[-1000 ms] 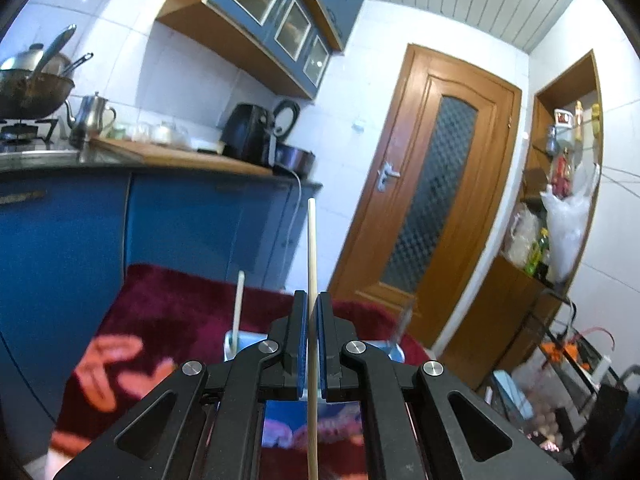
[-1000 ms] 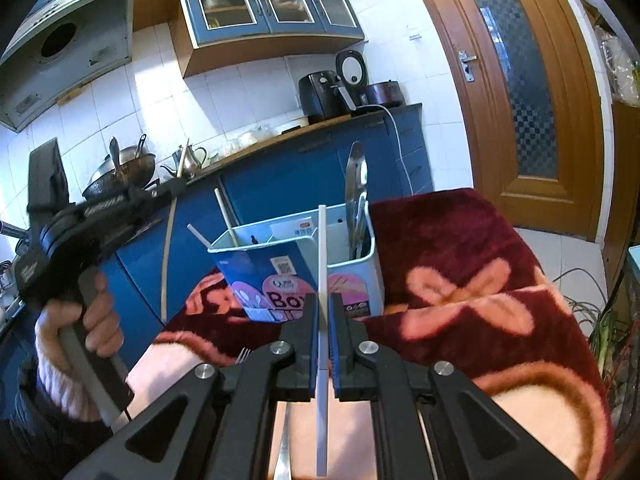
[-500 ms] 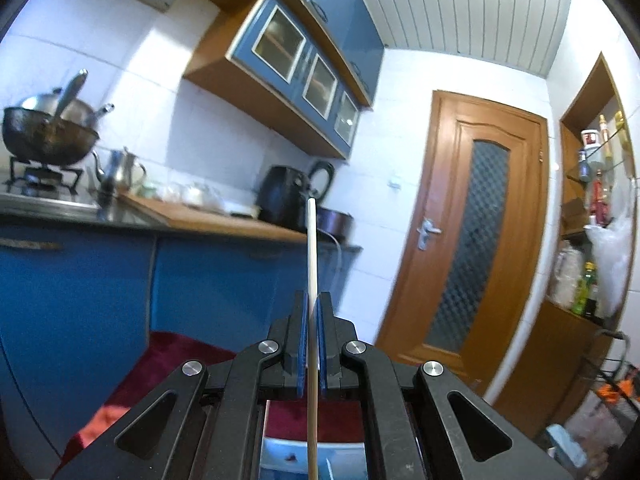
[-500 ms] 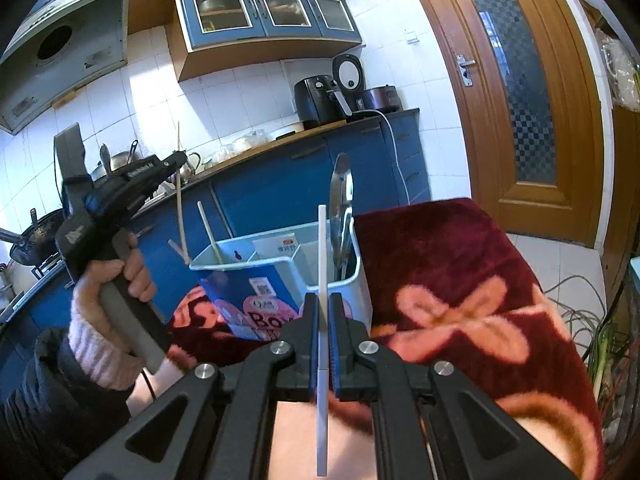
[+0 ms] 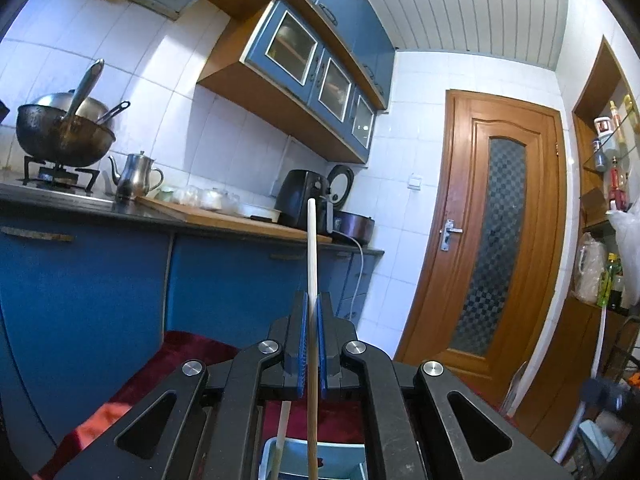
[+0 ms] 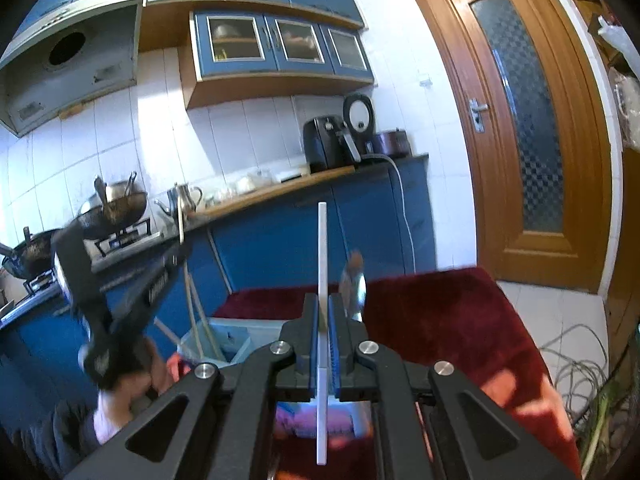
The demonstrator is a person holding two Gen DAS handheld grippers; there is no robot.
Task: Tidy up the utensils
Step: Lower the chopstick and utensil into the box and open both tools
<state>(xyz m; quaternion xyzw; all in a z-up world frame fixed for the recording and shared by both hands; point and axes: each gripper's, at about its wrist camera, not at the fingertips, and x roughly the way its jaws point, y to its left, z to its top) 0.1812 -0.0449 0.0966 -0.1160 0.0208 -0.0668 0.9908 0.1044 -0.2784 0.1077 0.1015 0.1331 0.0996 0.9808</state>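
My left gripper [image 5: 312,308] is shut on a pale wooden chopstick [image 5: 312,248] that stands upright over the light blue utensil holder [image 5: 276,450], where another chopstick [image 5: 282,428] leans. My right gripper [image 6: 323,312] is shut on a white chopstick [image 6: 322,252], also upright. In the right wrist view the holder [image 6: 234,338] sits just ahead to the left on the red blanket [image 6: 440,312], with wooden chopsticks [image 6: 196,320] in it and a metal spoon [image 6: 354,284] rising behind my fingers. The left gripper [image 6: 172,260] appears there, blurred, above the holder.
Blue kitchen cabinets [image 5: 224,280] and a counter with a kettle [image 5: 134,176], a wok [image 5: 60,136] and an air fryer [image 5: 300,200] stand behind. A wooden door [image 5: 496,232] is at the right. Cables [image 6: 576,356] lie on the floor by the blanket.
The left gripper has tilted upward and come over the holder with its chopstick. The right gripper has moved closer to the holder and tilted up, still holding the white chopstick.
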